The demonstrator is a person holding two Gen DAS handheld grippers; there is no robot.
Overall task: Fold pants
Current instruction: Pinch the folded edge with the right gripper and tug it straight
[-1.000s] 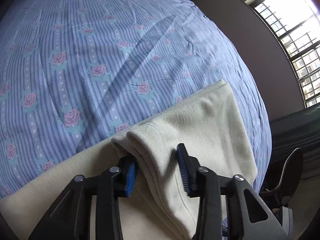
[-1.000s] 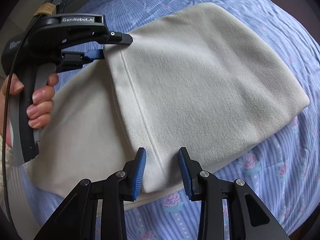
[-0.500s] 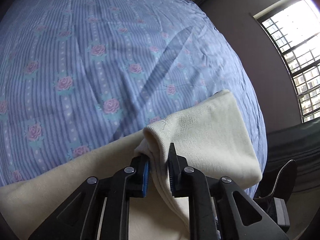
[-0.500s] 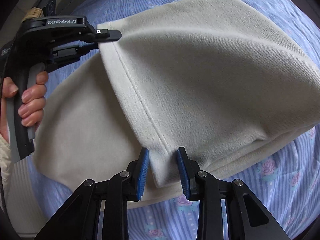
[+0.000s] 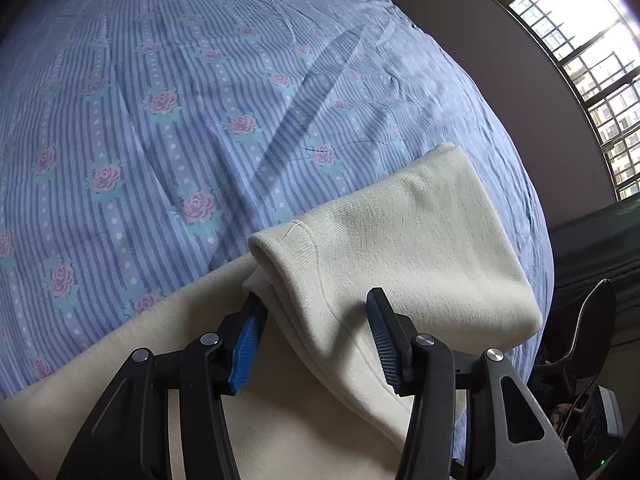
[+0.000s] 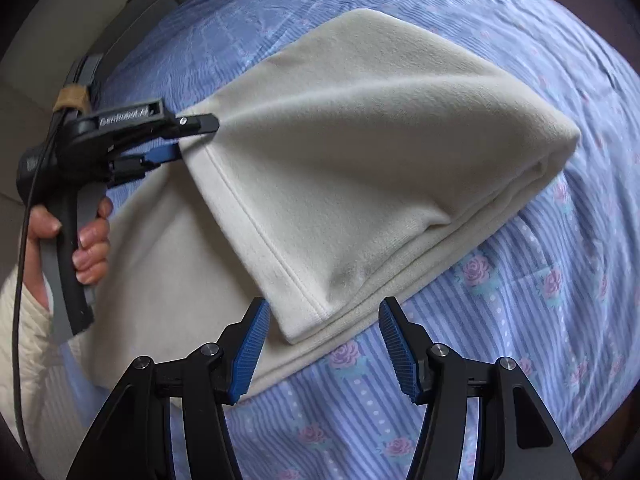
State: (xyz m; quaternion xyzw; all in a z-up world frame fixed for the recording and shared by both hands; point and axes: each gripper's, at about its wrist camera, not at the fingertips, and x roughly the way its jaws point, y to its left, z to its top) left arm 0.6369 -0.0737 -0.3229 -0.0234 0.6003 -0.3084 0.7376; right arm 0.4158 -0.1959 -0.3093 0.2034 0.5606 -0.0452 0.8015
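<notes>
Cream pants [image 6: 360,152] lie folded over on the floral bedsheet [image 5: 160,120]. Both hand-held grippers, left [image 5: 316,340] and right [image 6: 324,344], have just been opening; their jaws stand apart, straddling the hem corners without pressing, apparently releasing the laid fold.

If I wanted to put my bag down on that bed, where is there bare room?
Most of the flowered sheet beyond the cream pants lies bare, out toward the window wall. A narrower strip shows at the pants' folded edge. It is crowded at the hem, where the left gripper and right gripper straddle its corners.
</notes>
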